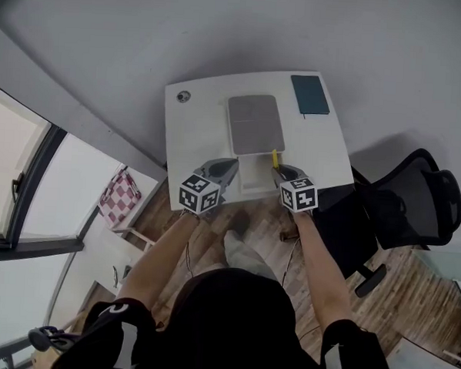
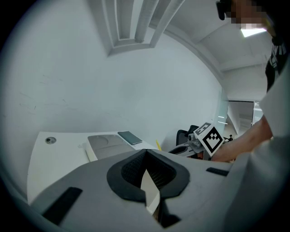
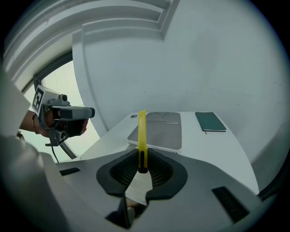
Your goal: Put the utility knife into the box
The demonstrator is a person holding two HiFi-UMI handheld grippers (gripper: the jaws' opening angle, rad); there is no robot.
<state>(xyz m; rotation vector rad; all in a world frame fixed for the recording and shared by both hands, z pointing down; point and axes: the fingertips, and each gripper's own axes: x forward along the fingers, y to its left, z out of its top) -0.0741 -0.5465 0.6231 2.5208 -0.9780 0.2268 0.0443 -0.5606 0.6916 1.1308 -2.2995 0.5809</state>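
Nearest, dark hair, then two forearms out to the near edge of a white table. On the right, right gripper, part-closed on the knife, clamped at its near end. Sticks straight out ahead of the jaws, long axis along the gripper's own line, far end aimed at the box. From above, shows as a short yellow sliver just off the box's near right side, over the table, not yet over the box. On the left, left gripper, tips together with nothing between them, just beside the box's near left side. Box flat in mid table, grey on top, white toward the person; hard to tell whether open. Beyond it, well apart, a teal notebook at the far right corner and a small round fitting at the far left. By judgement: carrying step, knife in hand; next calls for a short shift leftward and away, far end leading, to bring it over the box; right hand plainly the nearer, left free to steady
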